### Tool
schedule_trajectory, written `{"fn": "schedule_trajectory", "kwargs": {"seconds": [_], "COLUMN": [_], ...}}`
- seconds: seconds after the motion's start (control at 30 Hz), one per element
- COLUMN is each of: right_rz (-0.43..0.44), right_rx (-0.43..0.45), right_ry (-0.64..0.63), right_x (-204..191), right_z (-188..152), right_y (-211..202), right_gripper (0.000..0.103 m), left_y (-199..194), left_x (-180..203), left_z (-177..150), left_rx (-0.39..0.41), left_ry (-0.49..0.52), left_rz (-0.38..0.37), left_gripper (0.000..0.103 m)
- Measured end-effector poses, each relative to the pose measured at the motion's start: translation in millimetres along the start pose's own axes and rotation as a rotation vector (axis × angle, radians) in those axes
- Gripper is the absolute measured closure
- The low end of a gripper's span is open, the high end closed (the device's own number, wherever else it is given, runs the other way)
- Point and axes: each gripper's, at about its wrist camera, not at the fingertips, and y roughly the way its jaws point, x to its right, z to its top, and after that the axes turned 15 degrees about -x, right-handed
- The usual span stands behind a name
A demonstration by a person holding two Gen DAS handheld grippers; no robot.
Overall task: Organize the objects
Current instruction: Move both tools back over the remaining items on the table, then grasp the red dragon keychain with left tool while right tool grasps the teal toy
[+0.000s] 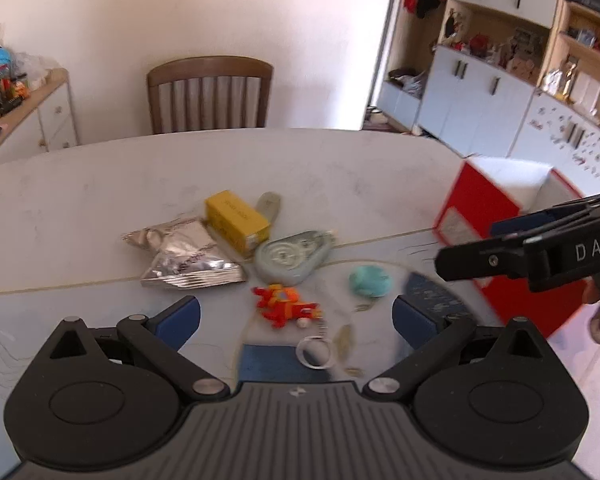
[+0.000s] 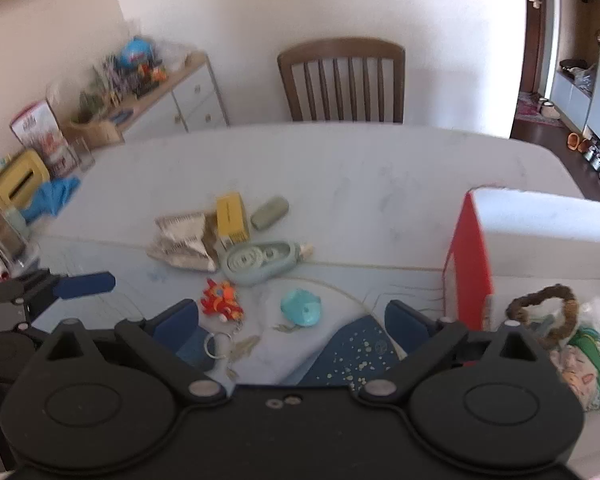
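Silver foil packet (image 1: 184,256), yellow box (image 1: 236,220), pale-green tape dispenser (image 1: 290,256), red-orange keychain toy (image 1: 282,305), teal disc (image 1: 370,281), clustered mid-table

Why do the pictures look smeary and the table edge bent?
Left wrist view: motion blur smears the red toy keychain and red box; the fisheye lens bows the table edge. Right wrist view: softer overall, the shelf clutter at left most blurred, with the doorway bending at the right edge.

Bare table (image 2: 360,168) lies beyond the clutter; the red box (image 2: 470,264) seemingly walls the right.
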Motion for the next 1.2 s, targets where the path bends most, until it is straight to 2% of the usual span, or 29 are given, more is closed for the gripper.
{"fn": "schedule_trajectory", "kwargs": {"seconds": [0.1,0.3,0.5,0.73,0.9,1.07,1.2], "right_rz": [-0.01,-0.016,-0.01,0.007,0.008,0.001,-0.001], "right_rx": [-0.037,-0.089,-0.116,-0.132,-0.137,-0.149,-0.151], "right_ry": [0.001,0.03,0.04,0.066,0.06,0.055,0.048], "right_x": [2.0,11.7,14.3,11.6,6.8,4.2,1.3], "right_z": [3.8,11.9,20.0,29.6,33.4,32.9,32.0], "right_y": [17.8,45.0,63.3,76.4,81.9,87.4,90.7], "right_gripper": [0.008,0.015,0.021,0.029,0.035,0.045,0.051], "left_y": [14.2,45.9,68.3,81.7,86.7,85.1,83.3], "left_x": [-5.8,-13.7,-10.0,-2.7,-0.3,2.4,5.9], "left_z": [1.8,5.5,6.8,8.7,8.9,8.0,7.0], "left_rx": [0.001,-0.031,-0.059,-0.057,-0.054,-0.039,-0.033], "left_ry": [0.007,0.049,0.077,0.08,0.102,0.136,0.174], "left_rz": [0.022,0.014,0.012,0.025,0.042,0.05,0.045], "left_gripper": [0.0,0.0,0.001,0.001,0.011,0.029,0.038]}}
